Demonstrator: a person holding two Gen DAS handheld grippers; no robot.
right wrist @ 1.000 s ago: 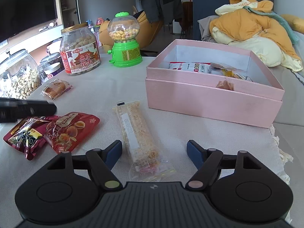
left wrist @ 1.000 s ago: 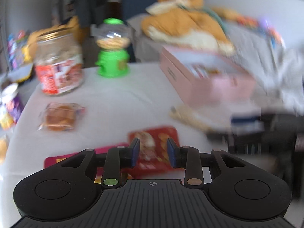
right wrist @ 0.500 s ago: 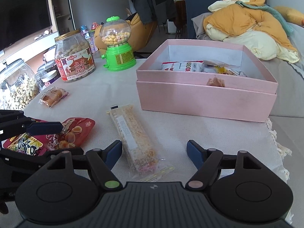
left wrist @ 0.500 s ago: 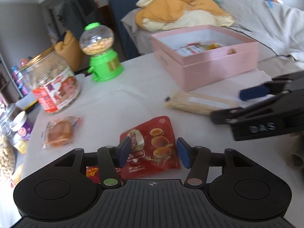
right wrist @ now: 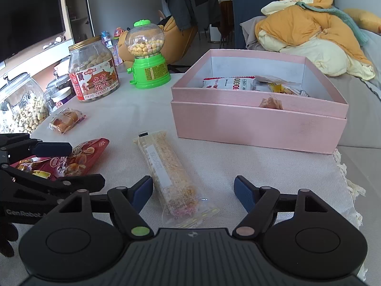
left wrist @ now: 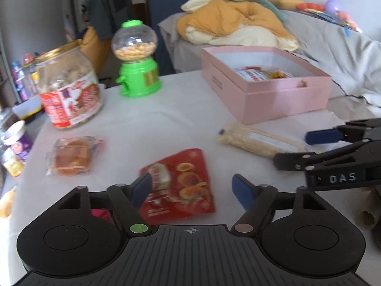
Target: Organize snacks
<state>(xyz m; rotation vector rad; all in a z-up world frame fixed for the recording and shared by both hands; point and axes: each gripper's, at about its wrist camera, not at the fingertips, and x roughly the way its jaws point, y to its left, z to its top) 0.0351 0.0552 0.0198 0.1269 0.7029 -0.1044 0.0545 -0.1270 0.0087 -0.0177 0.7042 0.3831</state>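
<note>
The left claw [left wrist: 191, 187] has just been opening and gapes wide over the red pouch [left wrist: 181, 186], gripping nothing. The right claw [right wrist: 193, 191] stands wide over the clear bar pack [right wrist: 170, 174] on the surface [right wrist: 250, 164], the pink box [right wrist: 258, 128] just beyond

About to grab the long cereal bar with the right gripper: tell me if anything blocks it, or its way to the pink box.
Nothing visible: the right gripper stands open over the cereal bar, and bare cloth lies between it and the pink box.

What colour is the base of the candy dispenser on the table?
Bright green, matching its cap; the candy dispenser shows sharpest in the right wrist view.
</note>
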